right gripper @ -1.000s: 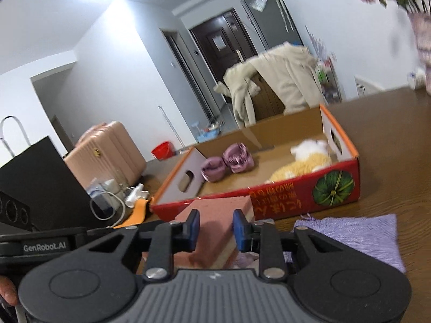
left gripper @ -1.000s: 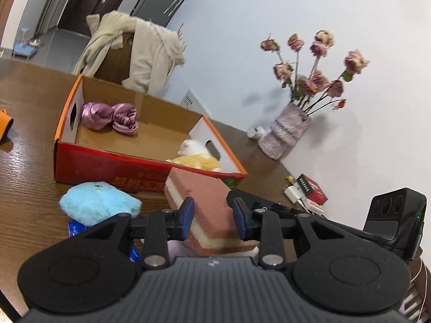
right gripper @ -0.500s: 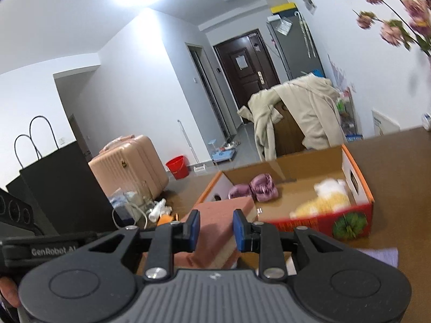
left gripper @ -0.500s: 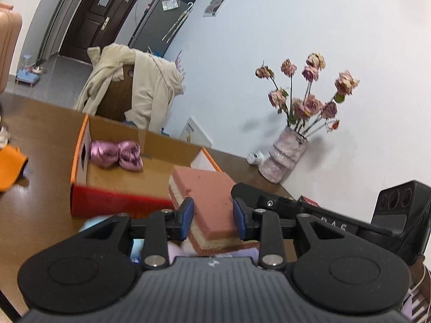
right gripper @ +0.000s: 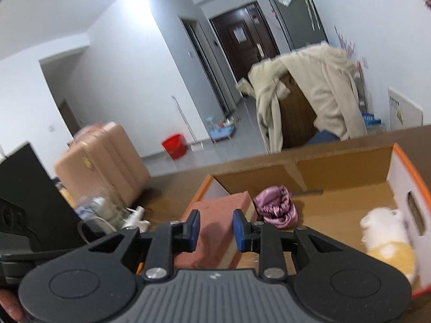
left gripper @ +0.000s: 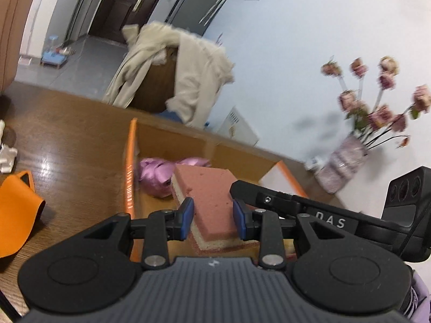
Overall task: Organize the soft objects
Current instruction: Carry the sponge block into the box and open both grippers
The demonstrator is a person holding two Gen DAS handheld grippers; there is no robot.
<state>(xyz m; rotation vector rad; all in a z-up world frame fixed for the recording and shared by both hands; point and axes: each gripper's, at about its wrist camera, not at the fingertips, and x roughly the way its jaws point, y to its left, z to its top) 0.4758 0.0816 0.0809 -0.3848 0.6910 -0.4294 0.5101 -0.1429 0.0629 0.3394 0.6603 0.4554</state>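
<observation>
1. Between both pairs of jaws, low in the centre of each view, the pink sponge block [left gripper: 208, 196] is pinched at opposite ends by the left gripper [left gripper: 212, 216] and the right gripper [right gripper: 216, 230], above the cardboard box [right gripper: 347, 167].
2. Behind it in the box lies a purple satin scrunchie [right gripper: 276, 208].
3. Only the right view shows the white-and-yellow plush toy [right gripper: 388, 234], lower right.
4. Only the left view shows the flower vase [left gripper: 342, 168] at right and an orange item [left gripper: 16, 215] on the tabletop [left gripper: 70, 134] at left.

We are in a lived-in home: a coat [right gripper: 317, 86] draped over a chair, a suitcase [right gripper: 105, 161] (pink), a fridge [right gripper: 299, 13], vased flowers [left gripper: 377, 102].
</observation>
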